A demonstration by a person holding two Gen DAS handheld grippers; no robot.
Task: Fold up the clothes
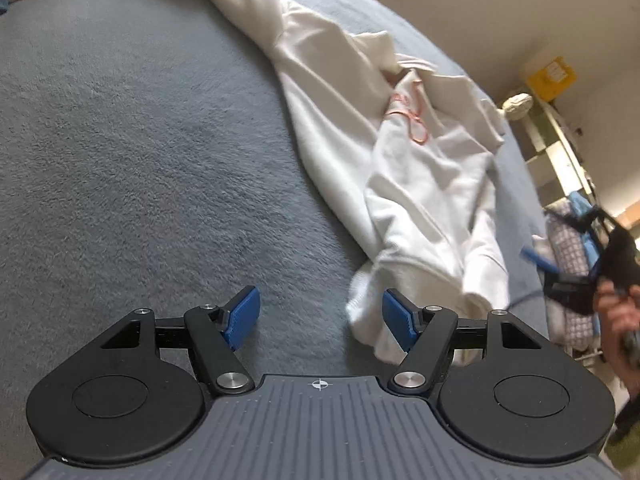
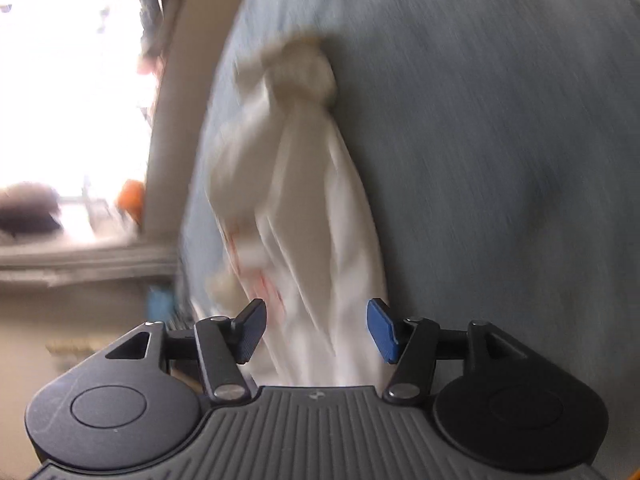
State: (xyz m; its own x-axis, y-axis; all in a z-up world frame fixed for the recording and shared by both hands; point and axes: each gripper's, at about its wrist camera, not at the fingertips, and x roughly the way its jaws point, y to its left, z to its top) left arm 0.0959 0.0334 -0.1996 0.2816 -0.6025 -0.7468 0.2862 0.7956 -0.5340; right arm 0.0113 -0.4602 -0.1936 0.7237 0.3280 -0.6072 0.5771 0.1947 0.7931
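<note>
A grey fleece-covered bed (image 1: 140, 140) carries a rumpled white sweatshirt (image 1: 400, 160) stretching from twelve toward five o'clock.

Daylight is pouring through a bright window (image 2: 68, 92); cream walls (image 1: 472, 20) are rising behind a bed covered by a grey blanket (image 1: 132, 152).

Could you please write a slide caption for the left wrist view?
Open left gripper hovers beside a crumpled white sweatshirt with pink lettering on a grey fleece blanket.

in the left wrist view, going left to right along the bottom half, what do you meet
bare grey blanket → left gripper, open → white sweatshirt → checked cloth → right gripper → hand
</note>
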